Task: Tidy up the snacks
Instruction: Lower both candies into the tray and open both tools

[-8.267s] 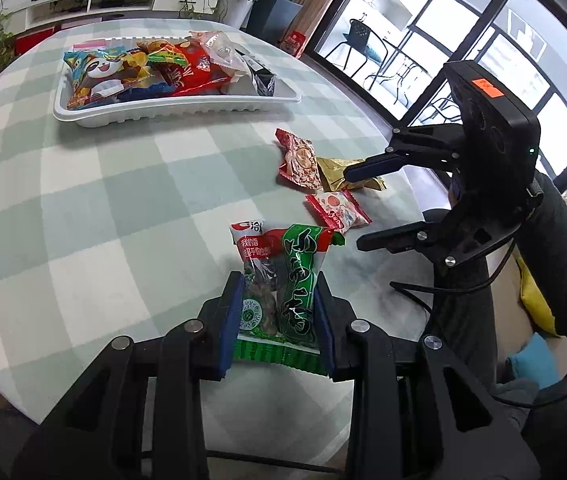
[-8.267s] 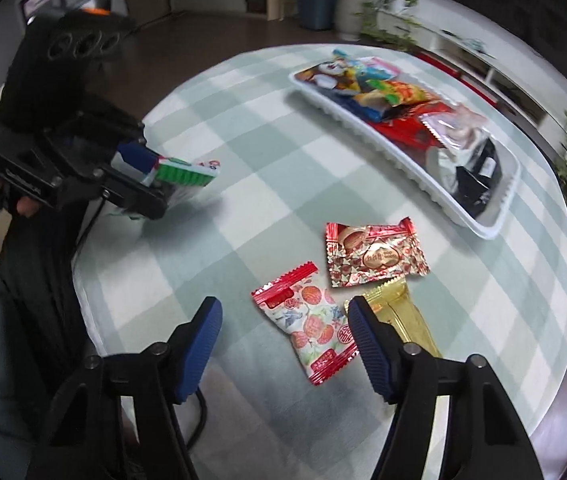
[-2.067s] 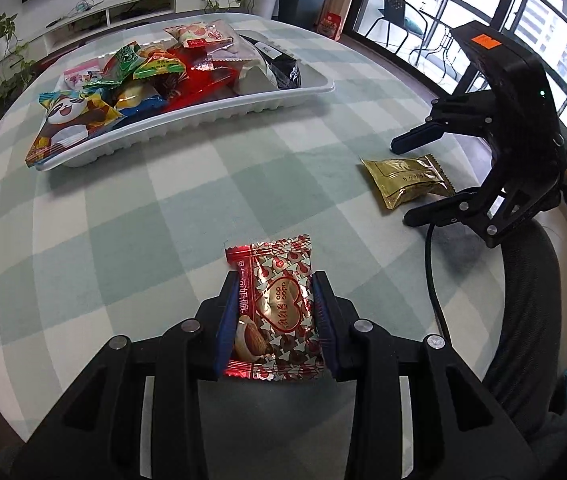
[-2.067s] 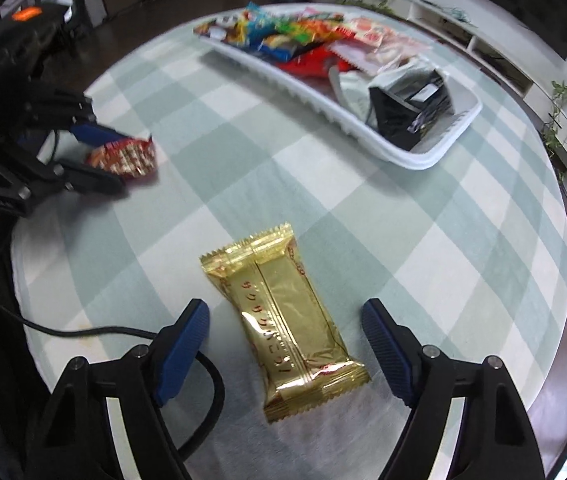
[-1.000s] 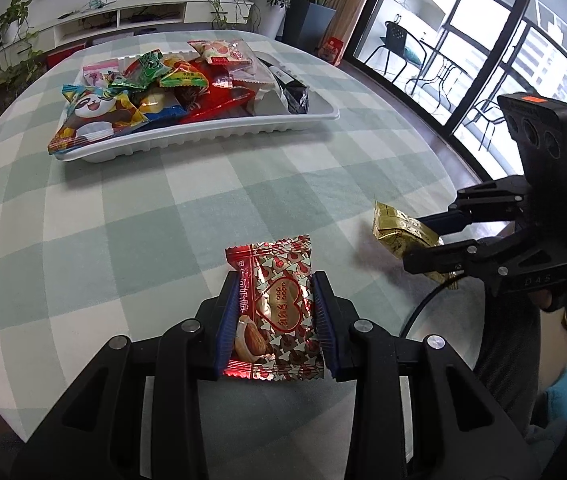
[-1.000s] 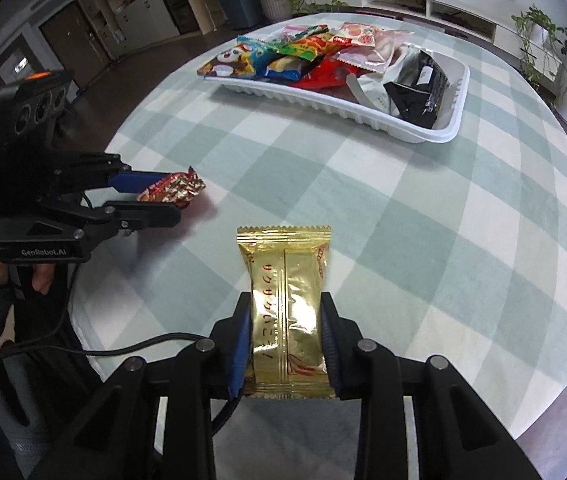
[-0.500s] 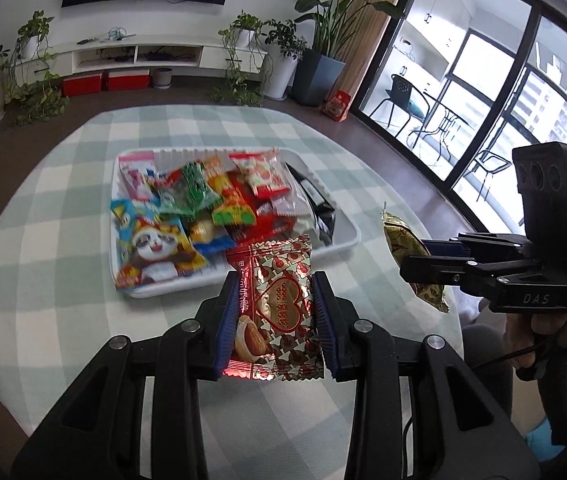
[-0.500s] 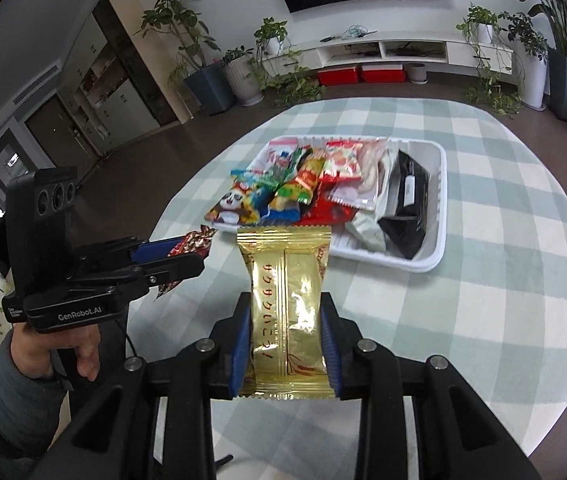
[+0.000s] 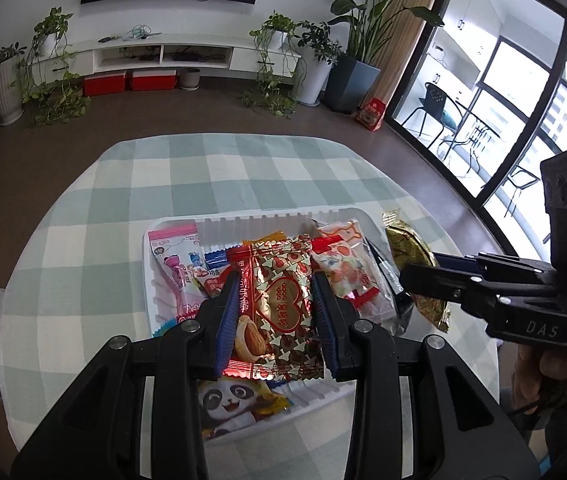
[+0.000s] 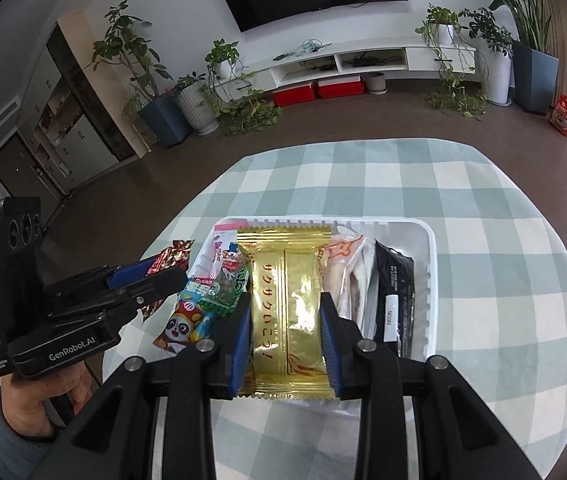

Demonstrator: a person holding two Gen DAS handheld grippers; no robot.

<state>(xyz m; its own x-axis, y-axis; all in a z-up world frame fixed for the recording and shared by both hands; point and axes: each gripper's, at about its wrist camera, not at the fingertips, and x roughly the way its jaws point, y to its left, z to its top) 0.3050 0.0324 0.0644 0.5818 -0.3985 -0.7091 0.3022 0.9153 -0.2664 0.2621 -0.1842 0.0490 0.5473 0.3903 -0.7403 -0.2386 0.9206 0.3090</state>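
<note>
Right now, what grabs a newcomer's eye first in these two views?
The gold snack packet, clamped in the right gripper and filling the right wrist view, held above the white tray. Next, the red heart-print packet gripped by the left gripper, also over that tray. Under both lies a crowded heap of colourful snacks, with a panda-print bag at the tray's near edge.

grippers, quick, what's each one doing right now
Left gripper: closed on the red heart-print snack packet.
Right gripper: closed on the gold snack packet.
</note>
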